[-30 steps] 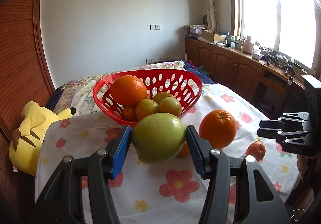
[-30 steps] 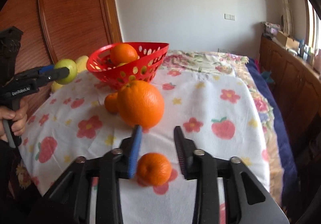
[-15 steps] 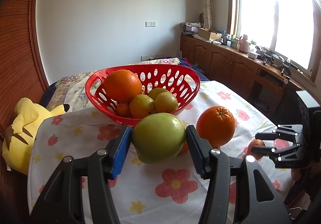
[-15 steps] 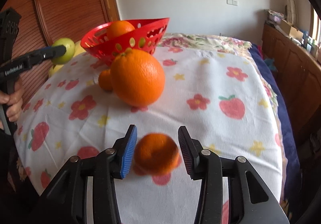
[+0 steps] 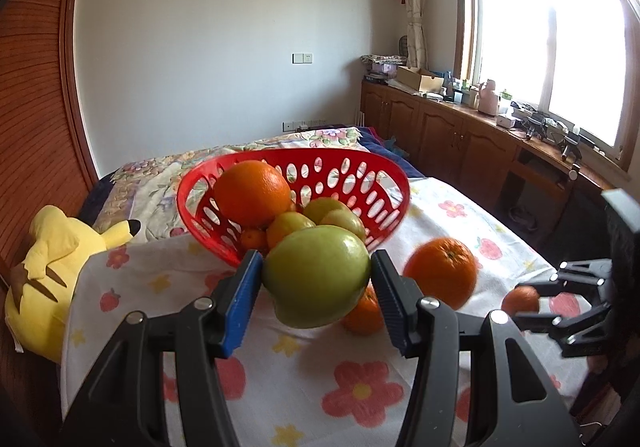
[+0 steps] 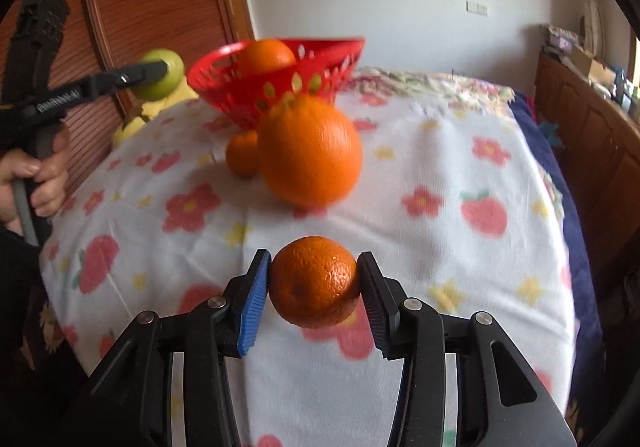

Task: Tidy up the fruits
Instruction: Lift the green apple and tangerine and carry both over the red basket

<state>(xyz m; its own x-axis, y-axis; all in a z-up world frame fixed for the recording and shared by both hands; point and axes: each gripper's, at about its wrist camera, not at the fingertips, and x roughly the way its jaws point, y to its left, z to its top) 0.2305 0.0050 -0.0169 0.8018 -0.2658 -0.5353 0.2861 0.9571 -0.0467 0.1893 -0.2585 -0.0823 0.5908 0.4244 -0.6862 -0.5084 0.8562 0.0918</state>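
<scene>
- Fruit sits in both grippers. The left gripper [image 5: 316, 287] is clamped on a big round green apple [image 5: 317, 275], its blue-faced pads pressing the two sides, the apple lifted clear of the flowered white cloth [image 5: 312, 391].
- Just ahead of that gripper stands the red perforated plastic basket [image 5: 360, 171], holding a large orange [image 5: 252, 194] and several yellow-green fruits.
- To its right on the cloth lies a big loose orange [image 5: 441, 271], and a smaller orange one [image 5: 363, 313] peeks out from behind the apple.
- The right gripper [image 6: 314, 283] has its jaws closing on a small dimpled mandarin [image 6: 315, 282] — both pads touch it, and it hangs above the cloth.
- Beyond the mandarin rests the big loose orange, with the basket farther on.
- A yellow plush toy [image 5: 44, 279] lies left of the left gripper.
</scene>
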